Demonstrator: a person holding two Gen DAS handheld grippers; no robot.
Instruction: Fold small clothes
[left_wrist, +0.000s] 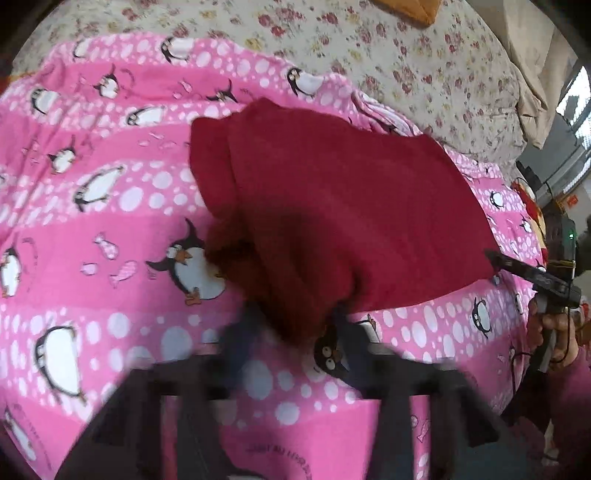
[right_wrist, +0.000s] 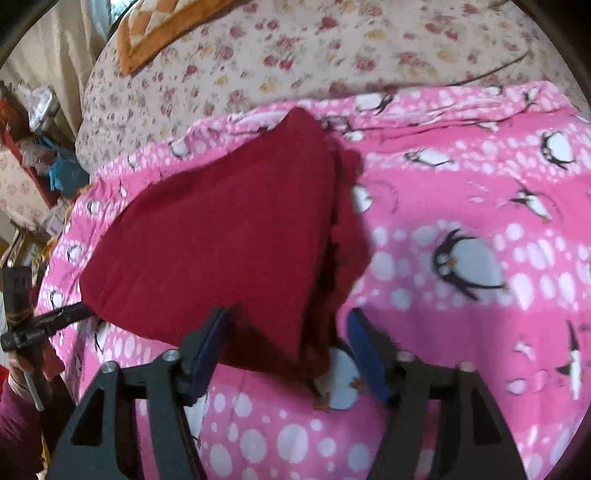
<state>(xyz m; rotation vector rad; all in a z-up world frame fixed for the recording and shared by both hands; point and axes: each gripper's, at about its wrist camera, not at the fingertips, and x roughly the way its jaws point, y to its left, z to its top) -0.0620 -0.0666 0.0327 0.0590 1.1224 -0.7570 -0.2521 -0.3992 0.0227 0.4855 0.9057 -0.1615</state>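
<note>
Cloth, dark red (left_wrist: 351, 206) and folded over itself, lies spread on a pink penguin blanket (left_wrist: 110, 229) on the bed. Its near edge runs between the two tongs. The near left corner bunches up between the fingers of the left tongs (left_wrist: 295, 328). These are smeared by blur with one finger on each side of the bunch, and I cannot tell whether they pinch it. The near right corner sits inside the right tongs (right_wrist: 288, 312), which stand apart. The left pad touches the fabric, while the right pad is clear of it, with blanket showing between them. Beyond the blanket's far edge is a floral sheet (right_wrist: 295, 55), and an orange-trimmed cushion (right_wrist: 155, 33) lies at the far left.
</note>
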